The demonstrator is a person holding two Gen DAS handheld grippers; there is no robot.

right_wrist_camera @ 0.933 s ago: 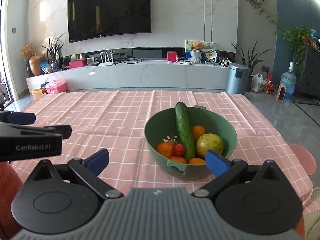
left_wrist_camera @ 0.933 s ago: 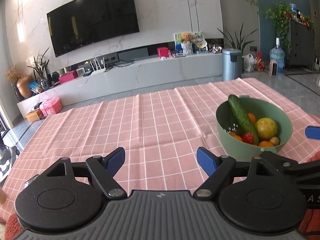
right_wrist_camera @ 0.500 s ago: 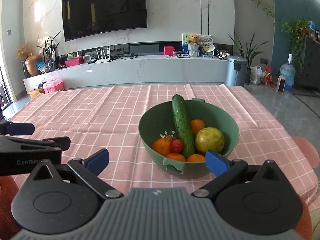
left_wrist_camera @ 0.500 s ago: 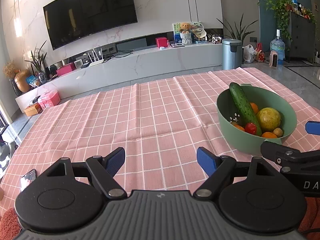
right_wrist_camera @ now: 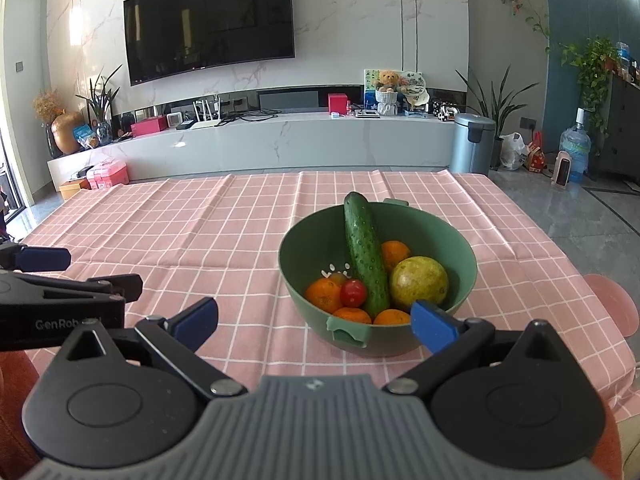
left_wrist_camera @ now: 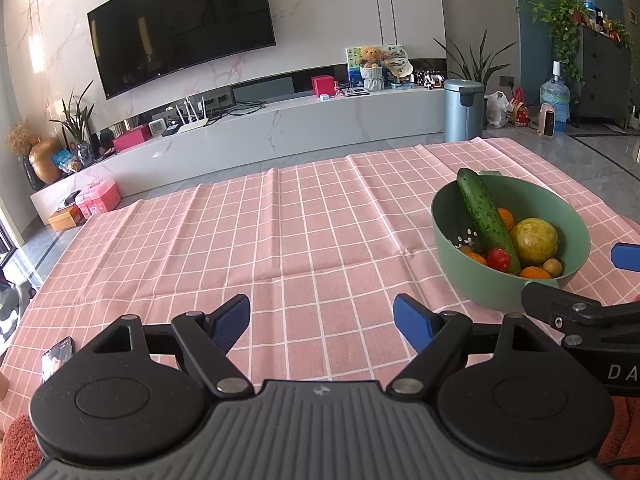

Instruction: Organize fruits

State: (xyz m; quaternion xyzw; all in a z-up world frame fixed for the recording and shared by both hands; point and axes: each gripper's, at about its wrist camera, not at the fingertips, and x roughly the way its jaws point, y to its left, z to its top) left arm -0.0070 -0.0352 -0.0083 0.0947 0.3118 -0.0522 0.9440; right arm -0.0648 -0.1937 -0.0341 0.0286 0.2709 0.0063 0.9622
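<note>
Fruit fills a green colander bowl (right_wrist_camera: 378,280) that sits on the pink checked tablecloth (right_wrist_camera: 224,232) over the worktop: a cucumber (right_wrist_camera: 366,256) leans from the bowl floor up past the far rim, with a yellow-green round fruit (right_wrist_camera: 419,283) on its right, a cherry tomato (right_wrist_camera: 353,293) touching its lower left side, and several oranges (right_wrist_camera: 324,294) packed around them; from the left wrist view a small tan fruit (left_wrist_camera: 554,266) also shows near the front rim. Right gripper (right_wrist_camera: 314,322) hovers just in front of the bowl with its jaws wide apart and holding nothing, its right blue pad overlapping the near rim in the picture. Left gripper (left_wrist_camera: 322,318) hangs over bare cloth to the left of the bowl, jaws likewise spread and empty. Compared with half a second ago, the bowl stands larger in both views, so both grippers have drawn a little nearer; the fruit has not shifted. A phone (left_wrist_camera: 58,358) lies near the cloth's near-left edge. Wide open cloth lies left of and beyond the bowl; the worktop's right edge runs near the bowl.
</note>
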